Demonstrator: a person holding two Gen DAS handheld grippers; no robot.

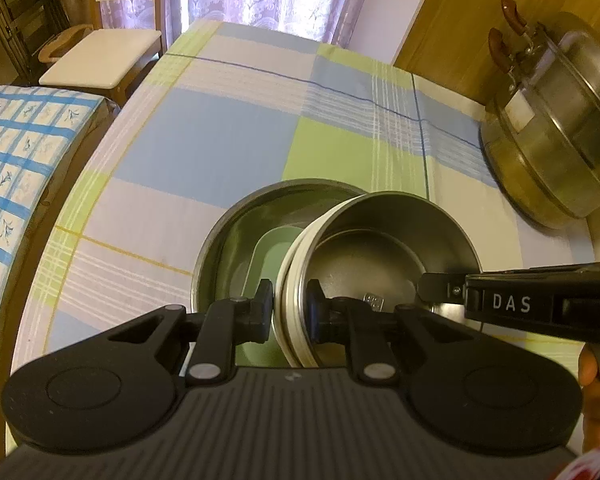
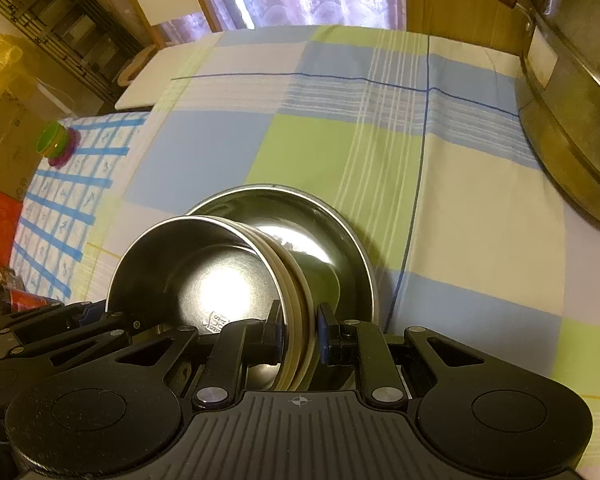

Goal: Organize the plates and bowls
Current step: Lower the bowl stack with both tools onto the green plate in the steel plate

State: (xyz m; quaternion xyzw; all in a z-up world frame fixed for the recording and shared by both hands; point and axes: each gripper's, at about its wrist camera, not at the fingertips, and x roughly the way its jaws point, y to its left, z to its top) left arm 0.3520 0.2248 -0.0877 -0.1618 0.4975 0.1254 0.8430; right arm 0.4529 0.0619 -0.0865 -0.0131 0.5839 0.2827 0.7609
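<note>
- Steel bowl (image 1: 384,248), ringed in cream at the rim, held tilted over the near edge of the checked tablecloth (image 1: 228,128), its lip dipping into a wider steel dish (image 1: 236,240).
- Left gripper (image 1: 288,304) pinched on the bowl's rim from one side, pads either side of the cream band.
- Right gripper (image 2: 300,330) clamped on the opposite rim, jaws nearly together with only the wall between.
- Pale green tray-like piece (image 1: 268,252) lying inside the dish, right under the descending bowl.
- Large lidded steamer pot (image 1: 560,128) standing well apart at the far right edge.
- Risks, as judged: thin smooth rim slipping from either pinch if the two hands drift apart or twist unevenly; bowl rocking or landing crooked on the green piece; dish skidding on loose cloth toward the near edge.
</note>
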